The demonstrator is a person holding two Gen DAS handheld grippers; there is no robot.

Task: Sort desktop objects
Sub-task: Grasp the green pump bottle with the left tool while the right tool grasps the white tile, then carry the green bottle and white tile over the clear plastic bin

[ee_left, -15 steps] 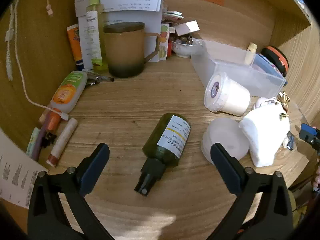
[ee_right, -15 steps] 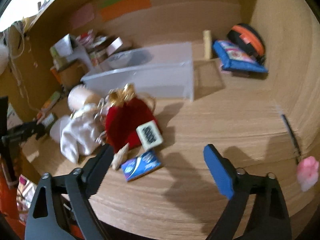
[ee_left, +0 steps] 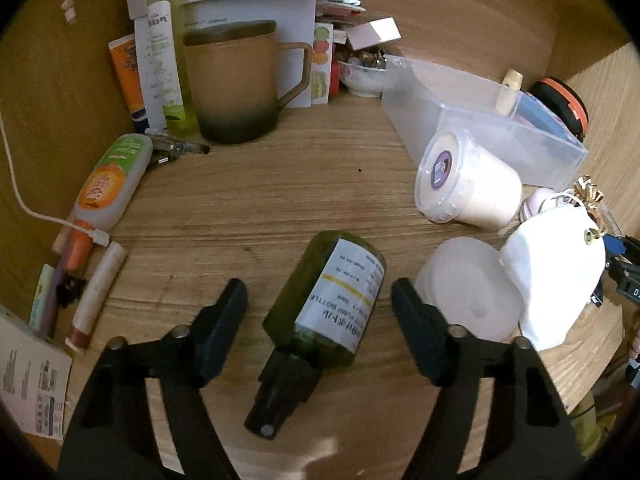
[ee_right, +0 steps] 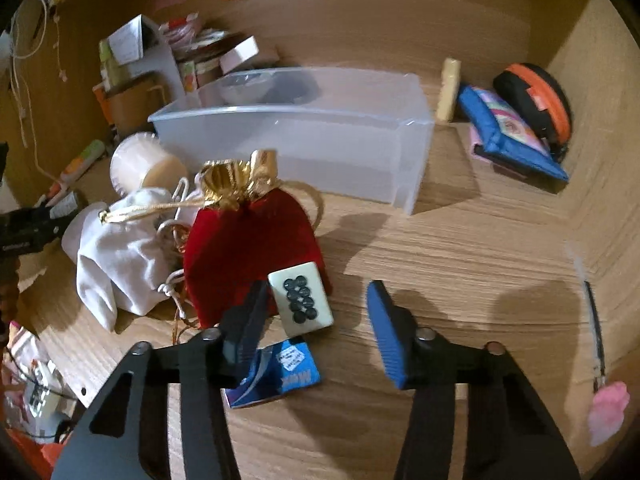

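Note:
A dark green pump bottle (ee_left: pixel 328 308) with a white label lies on its side on the wooden desk, cap toward me. My left gripper (ee_left: pixel 319 302) is open, its two black fingers on either side of the bottle without touching it. My right gripper (ee_right: pixel 316 306) is open; a white mahjong tile (ee_right: pixel 301 299) lies between its fingers, close to the left one, leaning on a red velvet pouch (ee_right: pixel 248 252). A blue packet (ee_right: pixel 280 376) lies under the left finger. A clear plastic bin (ee_right: pixel 304 136) stands behind the pouch; it also shows in the left wrist view (ee_left: pixel 480 120).
A brown mug (ee_left: pixel 236 84), tubes and a lotion bottle (ee_left: pixel 108 184) crowd the back left. A white tub (ee_left: pixel 468 180), a round lid (ee_left: pixel 468 292) and a white cloth bag (ee_left: pixel 556 276) lie right of the bottle. A blue pouch (ee_right: pixel 508 132) and a pink-tipped pen (ee_right: pixel 596 340) lie right.
My left gripper has moved forward around the green bottle and its fingers have narrowed. My right gripper has moved forward and left, so the mahjong tile now sits between its fingers.

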